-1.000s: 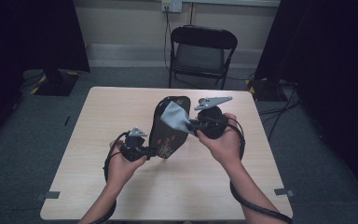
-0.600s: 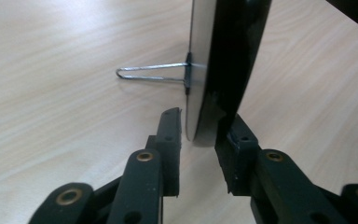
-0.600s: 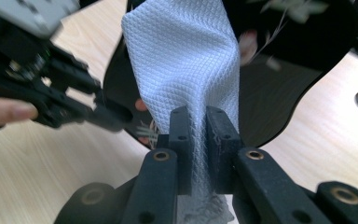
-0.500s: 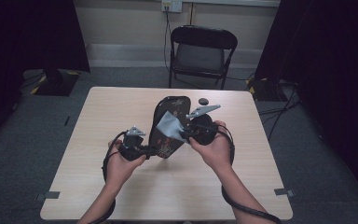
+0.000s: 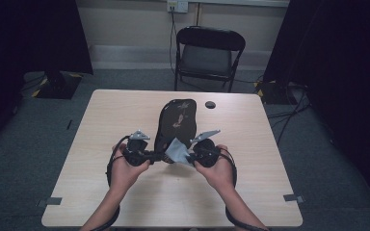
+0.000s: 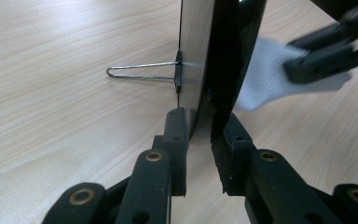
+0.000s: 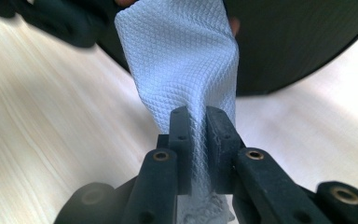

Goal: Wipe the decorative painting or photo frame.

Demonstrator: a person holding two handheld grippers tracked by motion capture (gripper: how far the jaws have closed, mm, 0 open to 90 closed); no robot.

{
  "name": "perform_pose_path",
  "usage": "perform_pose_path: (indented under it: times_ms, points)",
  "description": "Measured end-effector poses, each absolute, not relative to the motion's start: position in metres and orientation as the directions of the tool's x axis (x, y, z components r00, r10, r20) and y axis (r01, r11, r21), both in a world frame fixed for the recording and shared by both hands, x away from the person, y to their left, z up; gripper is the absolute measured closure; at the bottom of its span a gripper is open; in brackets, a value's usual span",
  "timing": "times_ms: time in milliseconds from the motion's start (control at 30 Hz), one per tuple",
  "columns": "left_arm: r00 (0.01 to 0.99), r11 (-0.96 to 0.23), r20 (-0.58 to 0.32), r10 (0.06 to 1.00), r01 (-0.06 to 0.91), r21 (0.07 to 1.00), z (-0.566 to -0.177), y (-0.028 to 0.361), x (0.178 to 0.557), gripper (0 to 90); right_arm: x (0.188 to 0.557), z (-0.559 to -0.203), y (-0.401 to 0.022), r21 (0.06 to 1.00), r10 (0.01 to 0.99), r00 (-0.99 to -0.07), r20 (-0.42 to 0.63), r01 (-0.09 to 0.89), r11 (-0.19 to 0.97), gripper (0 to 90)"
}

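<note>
The right gripper (image 7: 193, 116), pinching a pale waffle-weave cloth (image 7: 182, 60), has dropped from the top of the upright black mirror (image 5: 176, 120) to its lower edge, suggesting a downward wiping stroke, while the left gripper (image 6: 200, 123) clamps the mirror's near rim, steadying it on the table (image 5: 101, 125).

No readable writing anywhere

The dark mirror (image 5: 176, 122) on the table (image 5: 101, 159) carries pale flecks that may be smudges rather than print; the cloth (image 7: 182, 60) beside it bears only a woven diamond pattern.
</note>
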State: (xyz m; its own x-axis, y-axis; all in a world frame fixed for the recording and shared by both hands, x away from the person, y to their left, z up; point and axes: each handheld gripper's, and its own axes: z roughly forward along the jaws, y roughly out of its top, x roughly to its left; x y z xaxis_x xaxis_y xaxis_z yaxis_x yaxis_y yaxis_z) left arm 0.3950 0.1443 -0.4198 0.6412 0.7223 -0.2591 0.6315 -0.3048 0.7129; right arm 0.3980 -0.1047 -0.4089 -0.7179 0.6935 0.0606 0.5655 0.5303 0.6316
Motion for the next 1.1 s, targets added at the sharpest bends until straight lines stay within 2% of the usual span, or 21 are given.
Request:
perform_pose_path:
  times_ms: [333, 600, 800, 1100]
  points:
    - [0.635, -0.302, -0.259, 0.728, 0.636, 0.71, -0.418, 0.145, 0.395, 76.1, 0.395, -0.448, -0.109, 0.563, 0.702, -0.708, 0.073, 0.611, 0.557, 82.4]
    - [0.64, -0.317, -0.231, 0.733, 0.622, 0.716, -0.418, 0.144, 0.395, 77.1, 0.393, -0.456, -0.115, 0.543, 0.71, -0.7, 0.079, 0.627, 0.558, 82.4]
    - [0.641, -0.317, -0.222, 0.735, 0.615, 0.722, -0.418, 0.144, 0.395, 77.5, 0.392, -0.426, -0.123, 0.586, 0.715, -0.696, 0.071, 0.609, 0.535, 82.4]
    - [0.636, -0.325, -0.216, 0.741, 0.62, 0.714, -0.417, 0.144, 0.395, 78.0, 0.392, -0.335, -0.127, 0.712, 0.707, -0.707, 0.015, 0.504, 0.489, 82.4]
